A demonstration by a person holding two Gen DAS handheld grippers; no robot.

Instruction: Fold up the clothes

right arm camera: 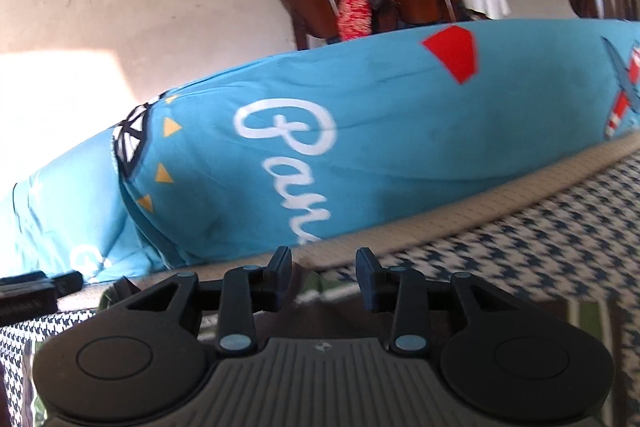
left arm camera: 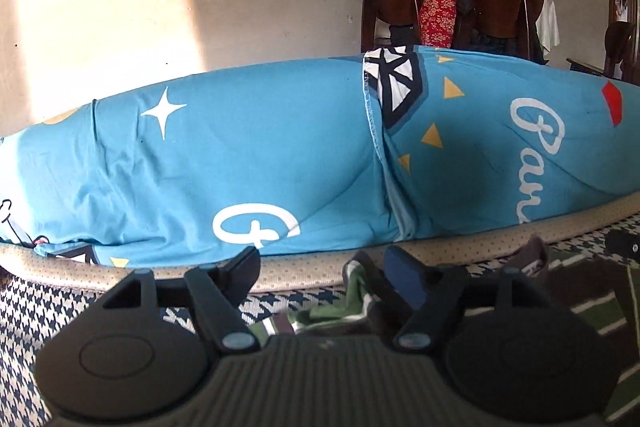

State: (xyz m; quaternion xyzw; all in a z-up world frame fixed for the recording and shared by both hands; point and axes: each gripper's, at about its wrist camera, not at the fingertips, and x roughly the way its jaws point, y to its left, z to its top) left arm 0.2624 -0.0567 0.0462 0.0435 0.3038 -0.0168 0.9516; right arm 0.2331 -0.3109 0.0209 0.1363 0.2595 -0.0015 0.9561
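Two big blue pillows (left arm camera: 240, 155) fill the back of the bed (left arm camera: 304, 273), leaving a bare checked strip in front where the green striped garment (left arm camera: 336, 311) lies bunched between the wide-apart left claw (left arm camera: 324, 263), while the right claw (right arm camera: 324, 271) hangs apart too, so folding looks unfinished.

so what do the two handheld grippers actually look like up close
Both match: the left gripper and right gripper are matte black plastic, each with a ribbed grey body, two round black discs at the sides, and angled linkage arms on silver-grey pivot pins. The left one's finger pad looks dark blue. No cables, hands or sleeves show.
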